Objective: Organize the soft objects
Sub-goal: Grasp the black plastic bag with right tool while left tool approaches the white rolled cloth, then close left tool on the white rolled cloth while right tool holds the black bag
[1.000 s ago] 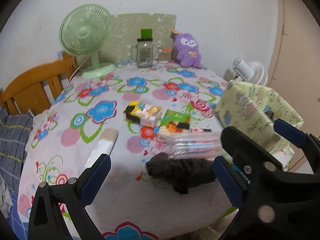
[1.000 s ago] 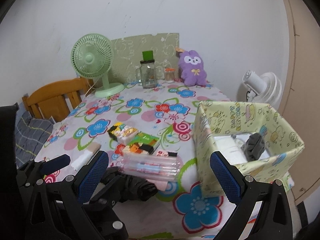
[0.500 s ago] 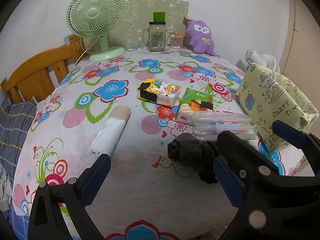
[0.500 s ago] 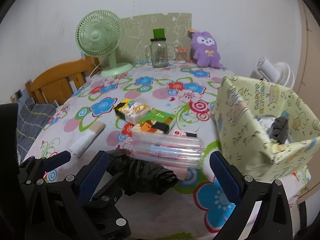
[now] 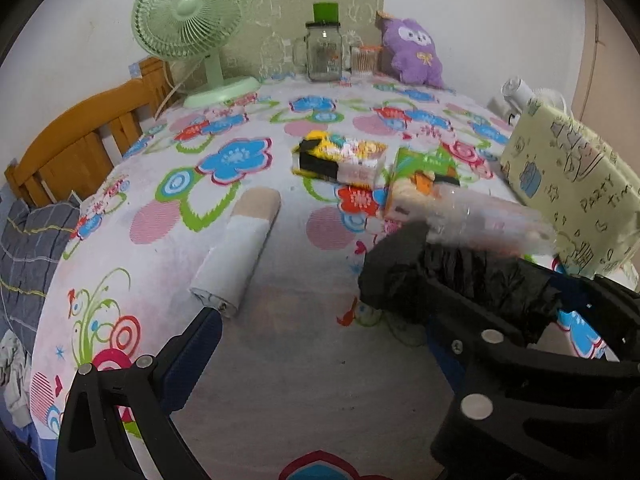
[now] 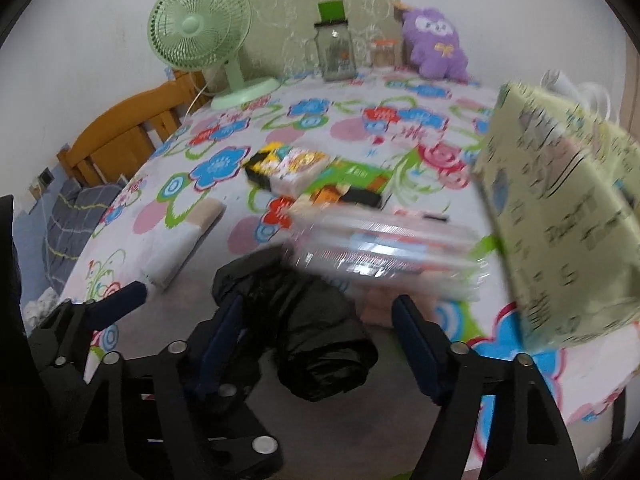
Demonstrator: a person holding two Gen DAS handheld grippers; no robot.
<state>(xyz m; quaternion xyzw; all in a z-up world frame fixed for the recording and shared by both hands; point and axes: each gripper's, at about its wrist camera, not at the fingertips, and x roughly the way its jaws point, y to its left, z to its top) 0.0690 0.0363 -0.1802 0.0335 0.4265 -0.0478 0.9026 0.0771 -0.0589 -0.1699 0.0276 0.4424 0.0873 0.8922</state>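
Black bundle [image 6: 316, 336] of crumpled soft fabric lies on the bench [image 6: 320, 420] near its front edge, about 6 o'clock in the right wrist view. Right claw [image 6: 316, 340] straddles it: jaws have just been closing, bundle between them, left pad at the fabric's edge, right pad clear of it, so no grip yet. Left claw [image 5: 320, 344] is wide open, nothing between the pads; its left finger tip sits just at the near end of the white roll [image 5: 236, 256], contact can't tell. In the left wrist view the bundle [image 5: 452, 280] is at 4 o'clock and the right claw's frame crosses over it. Clear pack [image 6: 384, 248] just behind the bundle, blurred. Yellow-green box [image 6: 560, 220] at 3 o'clock. Two small cartons [image 6: 288, 170] mid-bench. At 12 o'clock, far edge: fan [image 6: 200, 24], jar [image 6: 336, 52], purple plush [image 6: 436, 46]. Chair [image 5: 80, 148] at 9 o'clock.
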